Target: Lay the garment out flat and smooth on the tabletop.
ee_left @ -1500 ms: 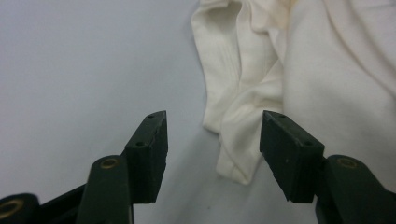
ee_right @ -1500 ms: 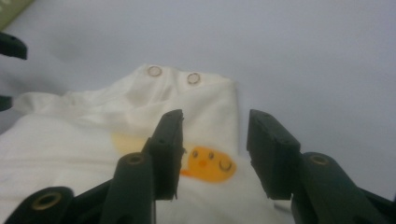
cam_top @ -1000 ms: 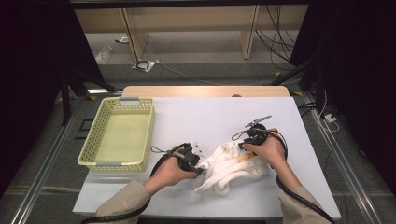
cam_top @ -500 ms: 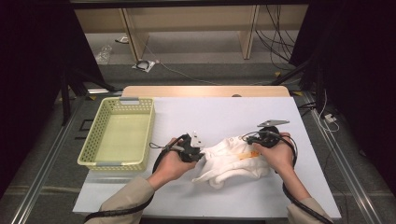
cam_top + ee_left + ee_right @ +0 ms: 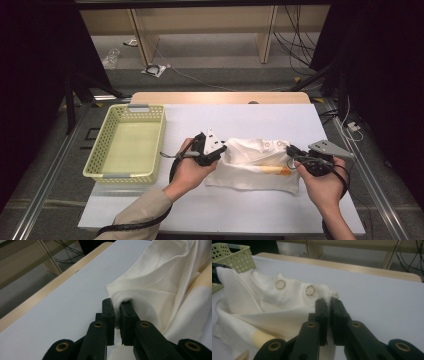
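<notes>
A small white garment point(image 5: 257, 162) with two round snaps point(image 5: 310, 290) and a yellow-orange print hangs stretched between my two grippers over the white table point(image 5: 260, 117). My left gripper point(image 5: 220, 148) is shut on the garment's left corner point(image 5: 140, 290), and a fold of cloth sits pinched between its pads. My right gripper point(image 5: 291, 150) is shut on the right corner beside the snaps point(image 5: 294, 300). Both sets of jaws have just been closing on the cloth. The lower edge of the garment still rests on the table.
A pale yellow perforated basket point(image 5: 127, 145) stands at the left of the table; its corner point(image 5: 235, 257) shows in the right gripper view. A wooden strip point(image 5: 220, 97) edges the table's far side. Cables lie on the floor beyond.
The garment was a crumpled heap; now it is pulled out wide. My right gripper moved right and up with its corner, and my left gripper rose with the other corner.
</notes>
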Demonstrator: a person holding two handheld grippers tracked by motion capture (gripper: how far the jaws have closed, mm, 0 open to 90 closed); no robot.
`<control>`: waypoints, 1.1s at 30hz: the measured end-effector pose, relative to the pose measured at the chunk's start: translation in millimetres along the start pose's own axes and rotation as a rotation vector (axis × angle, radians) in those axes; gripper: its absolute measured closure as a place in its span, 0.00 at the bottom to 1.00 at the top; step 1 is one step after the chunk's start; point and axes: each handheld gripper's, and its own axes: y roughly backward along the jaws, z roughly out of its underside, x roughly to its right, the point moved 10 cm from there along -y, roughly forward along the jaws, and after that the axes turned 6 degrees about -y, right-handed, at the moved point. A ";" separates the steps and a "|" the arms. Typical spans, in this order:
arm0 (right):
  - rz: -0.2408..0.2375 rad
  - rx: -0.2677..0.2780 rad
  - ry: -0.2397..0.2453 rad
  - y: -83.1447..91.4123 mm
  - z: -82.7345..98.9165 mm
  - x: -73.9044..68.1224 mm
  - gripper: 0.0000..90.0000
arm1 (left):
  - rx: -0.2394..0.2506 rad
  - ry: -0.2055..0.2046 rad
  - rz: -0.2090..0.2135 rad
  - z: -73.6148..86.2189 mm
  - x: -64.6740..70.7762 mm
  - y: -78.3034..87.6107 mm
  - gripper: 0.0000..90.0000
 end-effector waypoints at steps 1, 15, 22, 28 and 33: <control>0.005 0.008 0.002 3.8 -0.4 -0.4 0.95 | 0.009 -0.004 -0.004 -1.9 0.4 0.3 0.93; 0.041 0.095 0.022 47.1 -1.5 -10.6 0.95 | 0.129 -0.036 -0.022 -25.9 11.9 18.9 0.93; 0.050 0.110 0.013 41.7 -10.1 -4.8 0.95 | 0.127 -0.017 -0.035 -31.5 4.8 12.6 0.93; 0.065 0.118 0.012 22.5 -26.4 4.1 0.95 | 0.108 0.020 -0.061 -34.8 -14.3 -8.1 0.93; 0.118 0.125 0.019 -11.4 -50.6 28.3 0.95 | 0.115 0.056 -0.117 -52.9 -46.4 -43.2 0.91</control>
